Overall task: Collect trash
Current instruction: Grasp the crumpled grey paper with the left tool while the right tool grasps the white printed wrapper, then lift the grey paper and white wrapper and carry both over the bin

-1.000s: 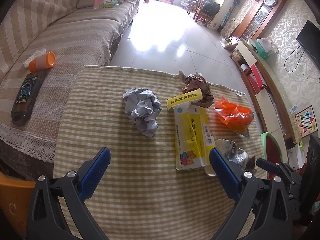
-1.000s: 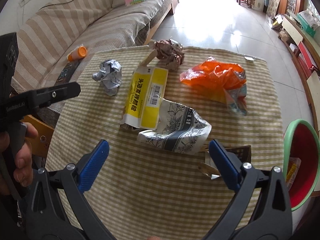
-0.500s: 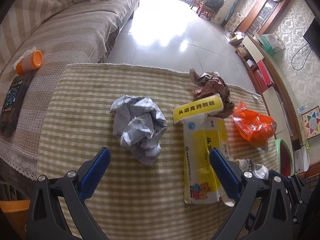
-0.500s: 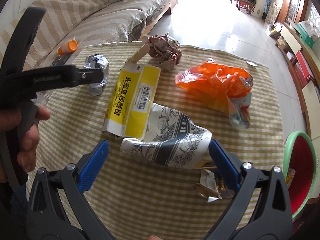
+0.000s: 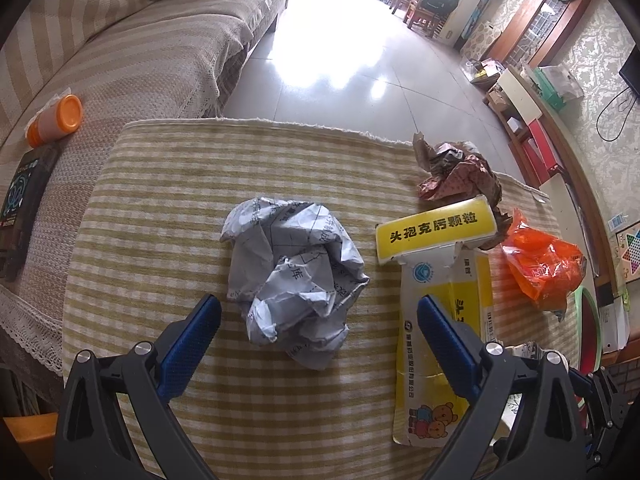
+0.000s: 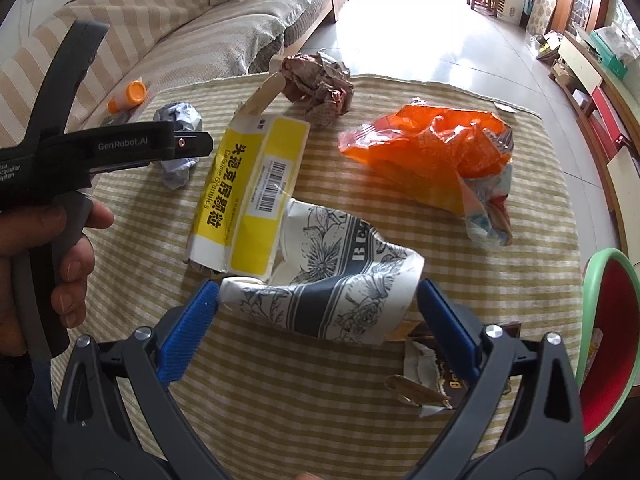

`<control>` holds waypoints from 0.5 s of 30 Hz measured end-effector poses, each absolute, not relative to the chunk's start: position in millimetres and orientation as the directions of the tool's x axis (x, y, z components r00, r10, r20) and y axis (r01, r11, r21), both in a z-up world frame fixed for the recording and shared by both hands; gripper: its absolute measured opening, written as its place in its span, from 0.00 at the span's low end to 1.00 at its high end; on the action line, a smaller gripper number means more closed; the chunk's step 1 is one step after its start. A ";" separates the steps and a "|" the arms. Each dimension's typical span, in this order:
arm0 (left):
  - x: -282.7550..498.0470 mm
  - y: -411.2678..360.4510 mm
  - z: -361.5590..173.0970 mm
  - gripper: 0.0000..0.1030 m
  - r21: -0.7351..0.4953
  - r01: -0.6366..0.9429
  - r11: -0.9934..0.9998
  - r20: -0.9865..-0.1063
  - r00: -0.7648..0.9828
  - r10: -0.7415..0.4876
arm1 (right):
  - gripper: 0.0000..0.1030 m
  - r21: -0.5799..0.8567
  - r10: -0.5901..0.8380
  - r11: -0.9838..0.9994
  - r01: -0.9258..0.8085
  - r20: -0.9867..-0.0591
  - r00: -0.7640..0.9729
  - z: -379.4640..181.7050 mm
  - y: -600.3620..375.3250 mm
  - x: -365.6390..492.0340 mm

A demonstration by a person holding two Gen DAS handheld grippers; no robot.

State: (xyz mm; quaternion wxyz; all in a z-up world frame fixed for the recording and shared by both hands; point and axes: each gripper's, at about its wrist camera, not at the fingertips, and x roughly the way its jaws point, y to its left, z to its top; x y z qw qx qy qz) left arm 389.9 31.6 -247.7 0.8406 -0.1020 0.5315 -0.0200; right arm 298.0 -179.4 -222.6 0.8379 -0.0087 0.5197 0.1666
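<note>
My right gripper (image 6: pixel 318 300), jaws closing around a crushed paper cup (image 6: pixel 324 276) mid-table near the front edge, should pinch its light, soft, crumpled middle; left gripper (image 5: pixel 318 316) spread.

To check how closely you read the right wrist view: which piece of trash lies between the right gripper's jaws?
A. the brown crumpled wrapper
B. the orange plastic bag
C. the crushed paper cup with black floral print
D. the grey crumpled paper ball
C: the crushed paper cup with black floral print lies across the gap of the right gripper, whose jaws are closing around it, one blue pad at each end of the cup.
</note>
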 end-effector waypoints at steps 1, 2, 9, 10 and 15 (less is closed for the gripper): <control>390.3 32.1 -247.6 0.84 -0.198 -0.076 0.977 -0.888 0.435 -0.146 | 0.82 0.168 0.280 0.941 -0.293 -0.875 0.396 -222.8 -179.6 297.9; 391.0 32.8 -248.2 0.82 -0.205 -0.080 0.975 -0.889 0.432 -0.151 | 0.80 0.172 0.283 0.940 -0.296 -0.877 0.388 -223.2 -179.0 297.6; 385.7 44.7 -254.9 0.35 -0.209 -0.109 0.972 -0.897 0.417 -0.146 | 0.80 0.185 0.287 0.943 -0.276 -0.873 0.394 -217.3 -186.3 291.1; 383.1 46.1 -254.2 0.32 -0.216 -0.111 0.970 -0.896 0.418 -0.151 | 0.79 0.187 0.288 0.943 -0.275 -0.872 0.396 -216.1 -187.7 289.7; 372.3 48.1 -244.0 0.27 -0.223 -0.103 0.969 -0.884 0.442 -0.156 | 0.79 0.191 0.293 0.943 -0.273 -0.865 0.408 -208.1 -193.2 284.3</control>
